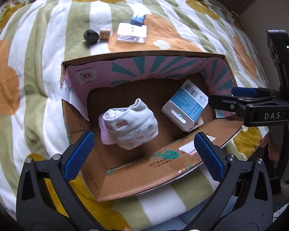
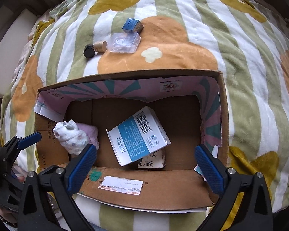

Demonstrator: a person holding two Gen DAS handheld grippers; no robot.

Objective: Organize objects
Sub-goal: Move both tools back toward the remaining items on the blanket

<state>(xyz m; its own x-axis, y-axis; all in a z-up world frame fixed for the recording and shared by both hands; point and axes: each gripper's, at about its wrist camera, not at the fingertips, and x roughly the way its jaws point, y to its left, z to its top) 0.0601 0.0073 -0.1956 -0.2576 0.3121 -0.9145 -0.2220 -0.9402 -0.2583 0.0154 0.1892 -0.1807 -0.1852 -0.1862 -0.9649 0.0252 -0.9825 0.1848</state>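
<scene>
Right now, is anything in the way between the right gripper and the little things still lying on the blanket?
Yes. The cardboard box's far wall stands between the open right gripper and the black jar, tan jar, clear case and blue box. The gripper must go up and over it.

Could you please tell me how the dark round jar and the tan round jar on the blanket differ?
The dark round jar is near-black and glossy, while the tan round jar is pale, matte beige. The dark jar looks slightly wider and lies farther left; the tan jar sits between it and the clear plastic case. Both are small cylinders tipped on their sides, side by side outside the cardboard box.
</scene>
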